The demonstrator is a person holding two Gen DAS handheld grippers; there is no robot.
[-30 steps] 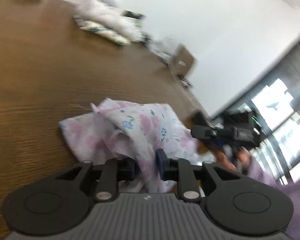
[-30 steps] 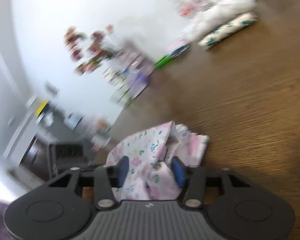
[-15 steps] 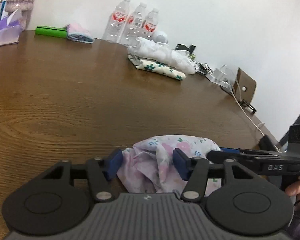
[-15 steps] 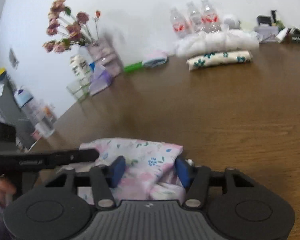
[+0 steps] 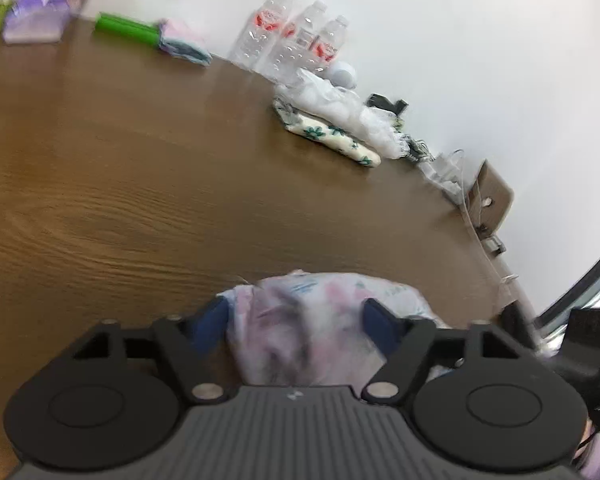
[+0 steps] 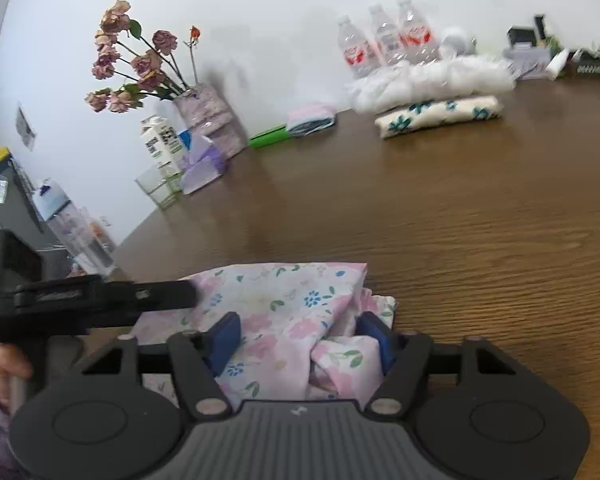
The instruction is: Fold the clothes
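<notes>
- While both sets of jaws are opening, the pink floral cotton garment (image 6: 288, 316) lies bundled at the brown wooden table's (image 6: 480, 220) near edge.
- Left gripper (image 5: 296, 316): pads off the cloth, nothing gripped.
- Right gripper (image 6: 300, 336): the same.
- My call: release fully, then back straight out so the folds aren't dragged loose.

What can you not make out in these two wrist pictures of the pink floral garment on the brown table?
- Pink floral garment, left wrist view: print smeared by blur; its near part is hidden behind the left gripper.
- Garment, right wrist view: its near edge is hidden behind the right gripper.
- Three clear plastic bottles, right wrist view: label text too small.
</notes>
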